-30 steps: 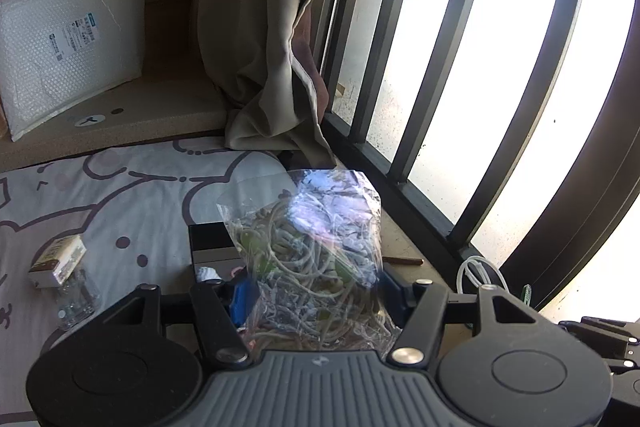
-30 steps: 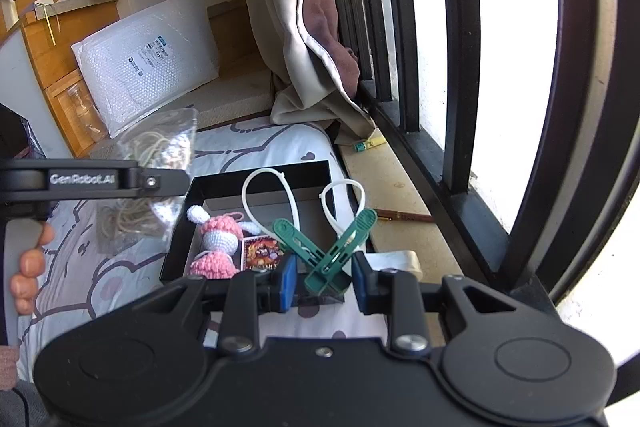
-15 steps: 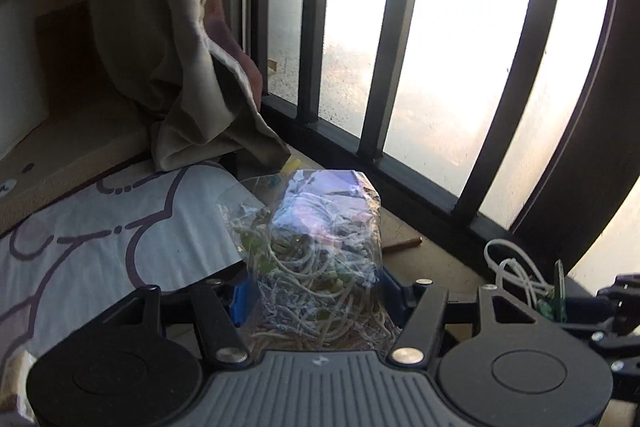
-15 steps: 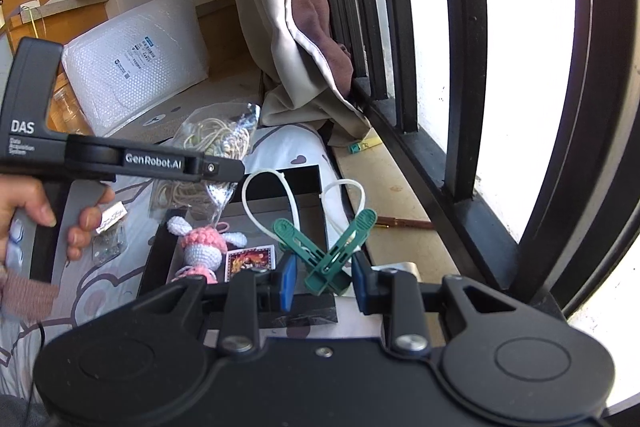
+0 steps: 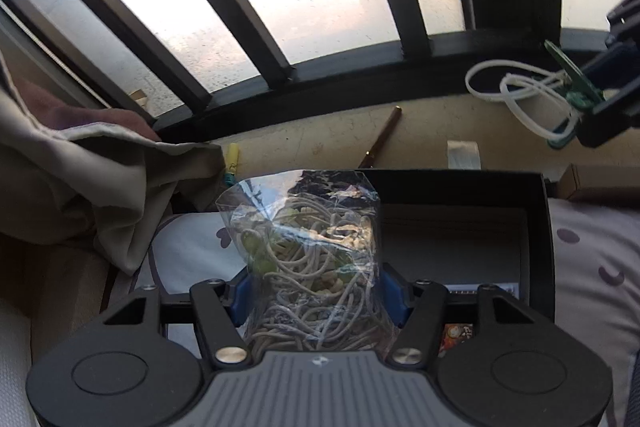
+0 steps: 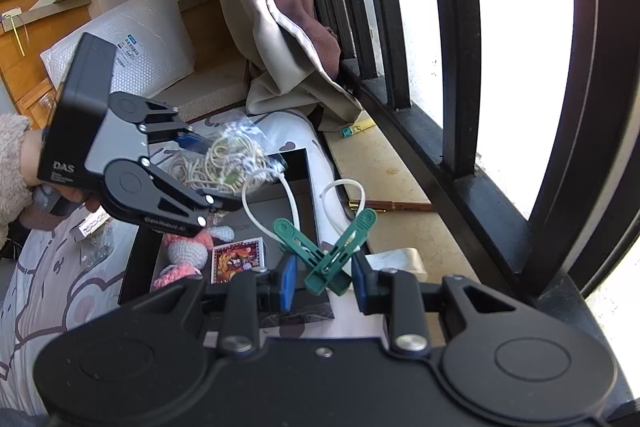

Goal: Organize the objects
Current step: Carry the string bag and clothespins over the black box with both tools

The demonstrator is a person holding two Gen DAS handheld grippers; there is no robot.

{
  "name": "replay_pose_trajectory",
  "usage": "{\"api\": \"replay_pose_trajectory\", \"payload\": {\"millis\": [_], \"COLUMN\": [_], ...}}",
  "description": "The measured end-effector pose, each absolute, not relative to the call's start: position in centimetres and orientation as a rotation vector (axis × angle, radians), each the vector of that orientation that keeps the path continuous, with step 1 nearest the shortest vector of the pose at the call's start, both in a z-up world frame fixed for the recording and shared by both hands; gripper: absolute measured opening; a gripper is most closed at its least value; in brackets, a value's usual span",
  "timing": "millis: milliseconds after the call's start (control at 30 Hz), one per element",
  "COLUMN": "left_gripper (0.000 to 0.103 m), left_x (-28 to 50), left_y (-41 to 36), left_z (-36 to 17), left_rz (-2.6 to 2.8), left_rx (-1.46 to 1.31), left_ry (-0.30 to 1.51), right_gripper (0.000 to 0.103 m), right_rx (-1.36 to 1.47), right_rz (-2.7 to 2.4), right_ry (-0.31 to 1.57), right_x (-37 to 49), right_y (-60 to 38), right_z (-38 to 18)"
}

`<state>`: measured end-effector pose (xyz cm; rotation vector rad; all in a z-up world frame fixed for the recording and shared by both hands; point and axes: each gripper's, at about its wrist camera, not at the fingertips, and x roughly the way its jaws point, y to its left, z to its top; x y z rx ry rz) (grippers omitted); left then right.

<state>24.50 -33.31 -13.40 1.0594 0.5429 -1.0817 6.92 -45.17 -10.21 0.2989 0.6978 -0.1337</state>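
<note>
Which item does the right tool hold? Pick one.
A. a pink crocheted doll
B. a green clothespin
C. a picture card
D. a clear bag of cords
B: the right tool is shut on the green clothespin, while the bag of cords sits in the left tool, over the black box.

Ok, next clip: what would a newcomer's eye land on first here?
Probably the two loaded grippers: the left gripper clamps a clear bag of tangled cords over the open black box, while the right gripper pinches green clothespins with white loops by the box's near corner. Behind them, dark window bars against bright glass and a bunched beige curtain dominate.
</note>
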Motion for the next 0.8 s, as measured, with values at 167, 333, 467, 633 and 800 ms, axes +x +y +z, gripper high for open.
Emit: {"api": "replay_pose_trajectory", "payload": {"millis": [167, 333, 467, 633, 800], "left_gripper": [0.062, 0.068, 0.08, 0.081, 0.066], "left_x": [24.4, 24.9, 25.9, 27.3, 29.8], "left_y": [-34.6, -35.4, -34.6, -32.4, -30.9], "left_z": [-15.3, -16.7, -16.1, -14.3, -12.3], "left_rz": [-1.188, -1.213, -1.219, -1.223, -1.175], "left_rx": [1.192, 1.22, 1.057, 0.797, 0.545], "left_ry": [0.521, 0.512, 0.582, 0.677, 0.724], "right_gripper": [0.03, 0.03, 0.03, 0.03, 0.03], "right_rx": [0.308, 0.308, 0.315, 0.336, 0.345], "right_rz": [-0.129, -0.12, -0.11, -0.096, -0.093], "right_ry": [0.7, 0.714, 0.718, 0.713, 0.712], "right_x": [7.6, 8.3, 8.8, 9.3, 9.5], "right_y": [-44.9, -44.5, -44.4, -44.4, -44.3], "right_z": [-10.4, -10.8, -11.0, -11.2, -11.3]}}
